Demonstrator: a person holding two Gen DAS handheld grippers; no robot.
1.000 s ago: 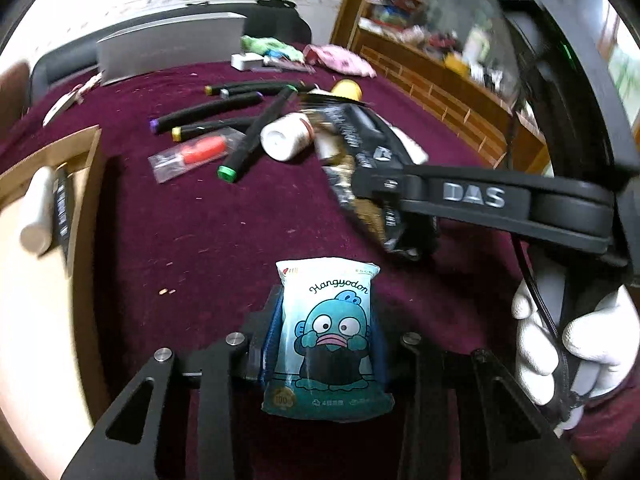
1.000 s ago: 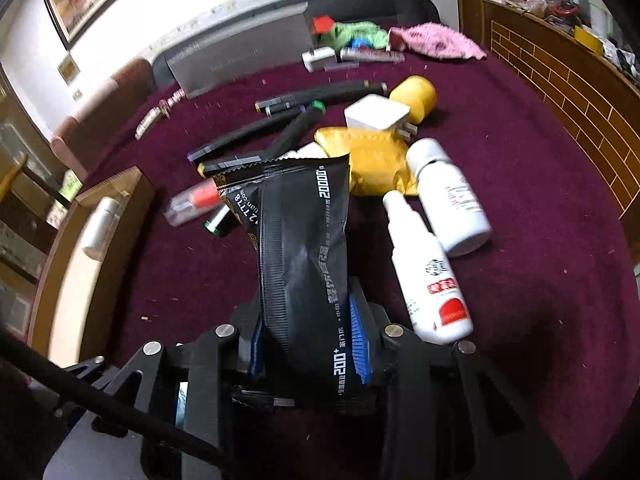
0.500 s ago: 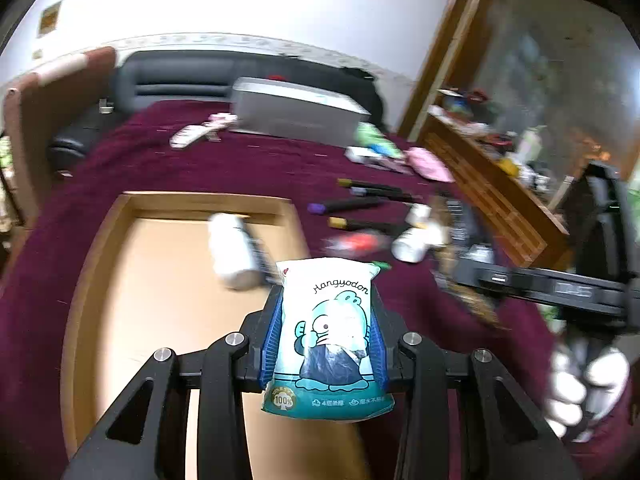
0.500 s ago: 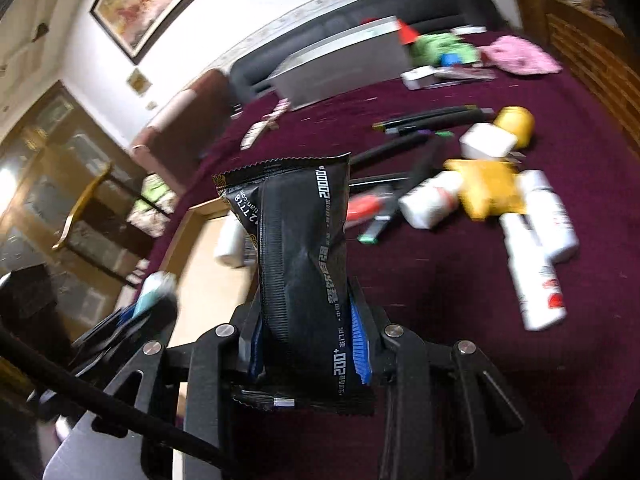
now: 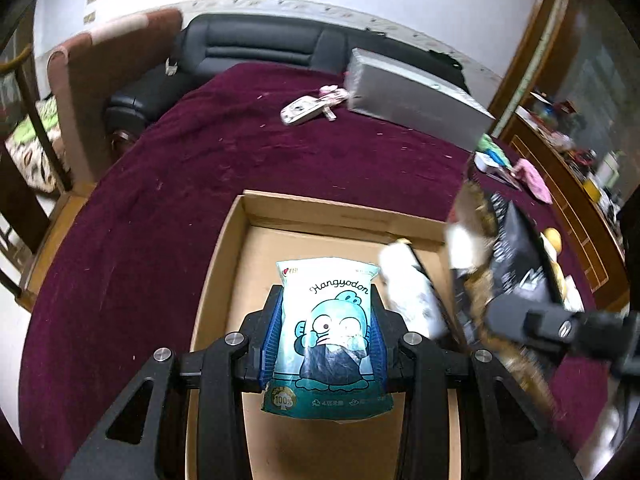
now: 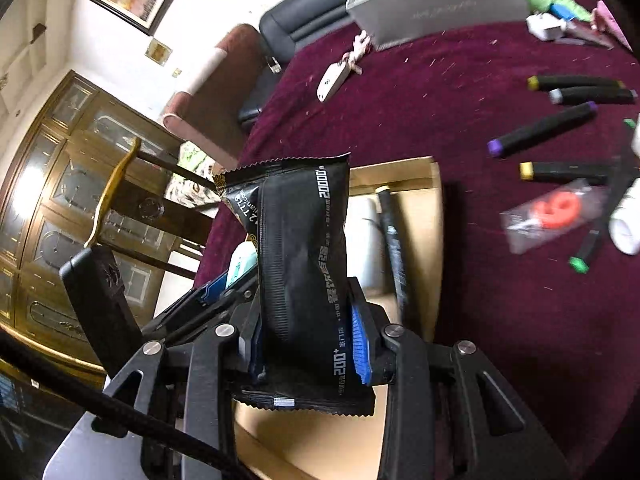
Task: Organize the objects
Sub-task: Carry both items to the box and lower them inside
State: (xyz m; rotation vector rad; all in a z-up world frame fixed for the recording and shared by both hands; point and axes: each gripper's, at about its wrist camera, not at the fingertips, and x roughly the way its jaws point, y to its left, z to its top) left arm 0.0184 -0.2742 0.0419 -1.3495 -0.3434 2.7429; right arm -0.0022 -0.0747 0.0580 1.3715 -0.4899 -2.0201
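Pads of the left claw (image 5: pixel 326 344) squeeze a soft, light tissue pack (image 5: pixel 327 332) at its waist, above the cardboard tray (image 5: pixel 224 264). Right claw (image 6: pixel 306 344) pinches a crinkly black sachet (image 6: pixel 298 276); mid-body grips suit both. Only the right view shows markers (image 6: pixel 540 130) on the surface at two o'clock.

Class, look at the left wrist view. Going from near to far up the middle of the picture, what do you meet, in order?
Left gripper shut on the teal cartoon tissue pack → far wall of the brown cardboard box → bare maroon tablecloth → white remote-like device → black leather sofa.
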